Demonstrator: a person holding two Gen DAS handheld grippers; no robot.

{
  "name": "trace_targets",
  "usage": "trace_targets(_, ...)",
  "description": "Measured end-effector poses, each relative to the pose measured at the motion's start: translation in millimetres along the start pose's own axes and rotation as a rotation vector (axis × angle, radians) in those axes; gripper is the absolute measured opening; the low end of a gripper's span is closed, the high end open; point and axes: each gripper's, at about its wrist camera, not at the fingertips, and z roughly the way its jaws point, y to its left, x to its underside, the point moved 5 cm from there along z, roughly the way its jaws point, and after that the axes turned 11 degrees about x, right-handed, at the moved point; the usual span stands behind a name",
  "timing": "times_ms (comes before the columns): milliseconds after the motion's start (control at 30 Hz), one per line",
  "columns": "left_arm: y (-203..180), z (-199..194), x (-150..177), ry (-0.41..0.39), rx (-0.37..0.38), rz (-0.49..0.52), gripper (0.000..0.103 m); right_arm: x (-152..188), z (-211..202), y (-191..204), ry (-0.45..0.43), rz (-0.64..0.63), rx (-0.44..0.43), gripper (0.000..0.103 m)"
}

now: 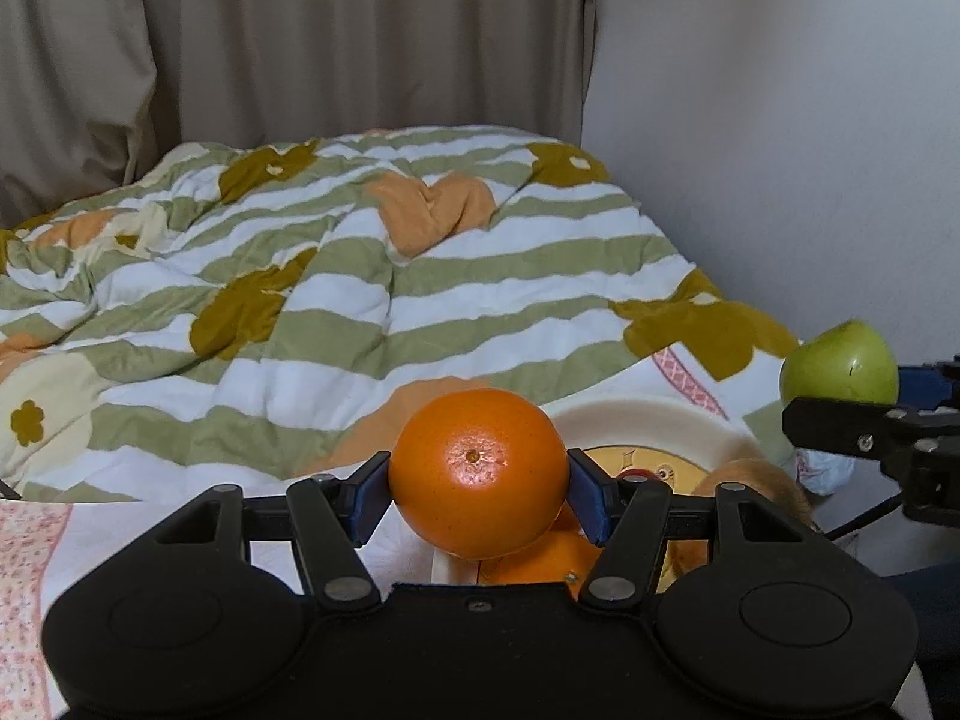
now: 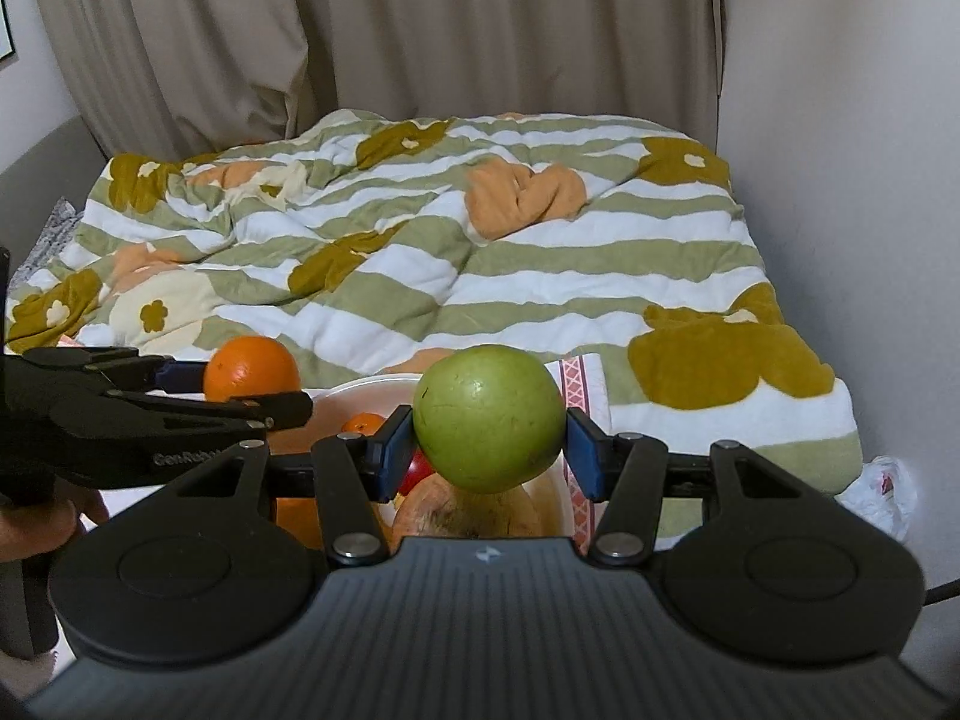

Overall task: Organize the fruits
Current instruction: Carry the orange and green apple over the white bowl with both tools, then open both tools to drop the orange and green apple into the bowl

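Bedding fills most of both views: a rumpled quilt [image 1: 336, 276] with green and white stripes and mustard and peach flowers, spread over a bed that runs back to beige curtains [image 1: 288, 36]. A plain white wall [image 1: 780, 120] closes the right side of the room, and in the right wrist view a grey upholstered edge [image 2: 42, 174] shows at the far left beside the curtains.

At the near edge of the bed lies a white cloth with a pink pattern [image 1: 24, 588], and on it sits a cream plate [image 1: 636, 420] with a cartoon picture in the middle. From the right wrist view a white bowl [image 2: 372, 387] holds more fruit: a small orange, something red, and a brownish piece, partly hidden behind the claw. A crumpled plastic bag [image 2: 888, 486] lies at the right, near the wall.

The left gripper [image 1: 478, 495] is clenched on an orange [image 1: 478, 474], its blue pads pressed to both sides, holding it in the air above the plate. The right gripper [image 2: 489, 444] is clamped on a green apple [image 2: 487, 417], held above the bowl. The two fruits hang side by side, apart.
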Motion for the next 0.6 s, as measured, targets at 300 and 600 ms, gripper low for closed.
trace_targets(300,-2,12,6,0.026,0.003,0.039,0.082,-2,17,-1,0.023,0.012,0.002,0.068)
trace_targets(600,9,-22,5,-0.029,-0.032,0.021,0.102,-8,22,5,0.025,-0.015,-0.019,0.068)
